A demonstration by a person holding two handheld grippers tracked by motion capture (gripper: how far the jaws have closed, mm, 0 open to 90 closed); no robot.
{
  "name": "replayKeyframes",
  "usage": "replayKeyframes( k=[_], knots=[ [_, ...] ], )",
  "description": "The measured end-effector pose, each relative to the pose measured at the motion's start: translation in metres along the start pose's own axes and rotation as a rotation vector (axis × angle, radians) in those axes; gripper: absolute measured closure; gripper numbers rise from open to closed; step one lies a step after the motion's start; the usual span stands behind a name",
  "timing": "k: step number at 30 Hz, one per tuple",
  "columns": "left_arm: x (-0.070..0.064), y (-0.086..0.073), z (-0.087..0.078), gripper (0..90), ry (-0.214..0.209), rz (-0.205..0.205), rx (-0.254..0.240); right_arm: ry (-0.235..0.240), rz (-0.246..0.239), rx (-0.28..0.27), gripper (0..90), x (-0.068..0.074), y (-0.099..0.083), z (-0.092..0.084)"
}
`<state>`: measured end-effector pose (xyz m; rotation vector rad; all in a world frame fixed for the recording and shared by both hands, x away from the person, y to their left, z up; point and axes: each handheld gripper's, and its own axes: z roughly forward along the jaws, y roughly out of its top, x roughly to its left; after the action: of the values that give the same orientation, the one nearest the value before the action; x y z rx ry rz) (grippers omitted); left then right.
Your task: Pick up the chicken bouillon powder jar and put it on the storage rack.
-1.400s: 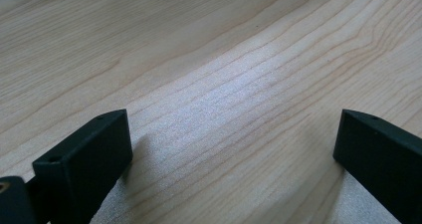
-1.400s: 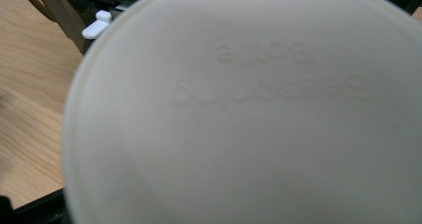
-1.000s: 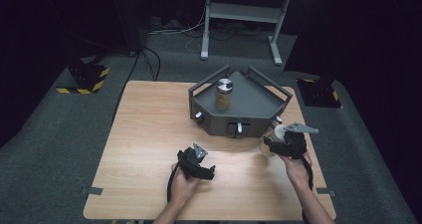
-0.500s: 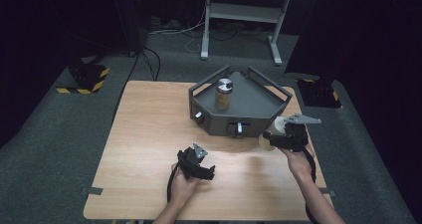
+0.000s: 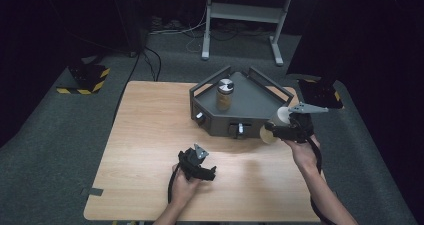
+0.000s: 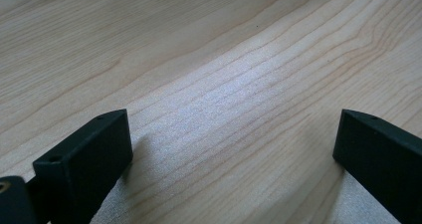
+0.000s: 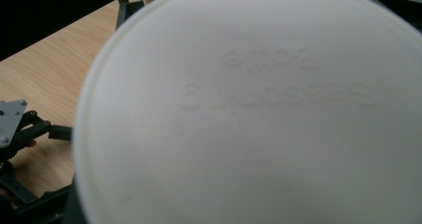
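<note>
Item in hand: one white-lidded jar [image 5: 274, 126], lying sideways in my right gripper [image 5: 280, 129], jaws clamped on it, its cap toward the camera on that gripper, where the raised lettering on the lid [image 7: 259, 109] reads upside down. Change noted: a second ago this jar sat lower, near the table's right edge; it now hangs clear of the table [image 5: 150, 135], just beside the front right corner of the grey tray [image 5: 260, 97]. Likely meaning: the lift is done and a carry over the tray's rim comes next. Already in the tray: one brown jar [image 5: 224, 94], upright. My left gripper [image 5: 199, 168] rests on the wood unmoved, jaws wide apart, holding nothing.
</note>
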<state>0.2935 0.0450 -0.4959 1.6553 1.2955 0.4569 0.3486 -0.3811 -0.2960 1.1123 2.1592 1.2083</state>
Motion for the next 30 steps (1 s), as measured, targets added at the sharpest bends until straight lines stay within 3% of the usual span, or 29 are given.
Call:
replayKeyframes(
  k=[15, 30],
  knots=[
    [0.000, 0.000, 0.000, 1.9, 0.000, 0.001, 0.001, 0.003, -0.004, 0.002, 33.5, -0.003, 0.024, 0.002],
    [0.000, 0.000, 0.000, 2.0, 0.000, 0.000, 0.000, 0.002, -0.011, 0.004, 33.6, -0.002, 0.051, 0.017]
  ],
)
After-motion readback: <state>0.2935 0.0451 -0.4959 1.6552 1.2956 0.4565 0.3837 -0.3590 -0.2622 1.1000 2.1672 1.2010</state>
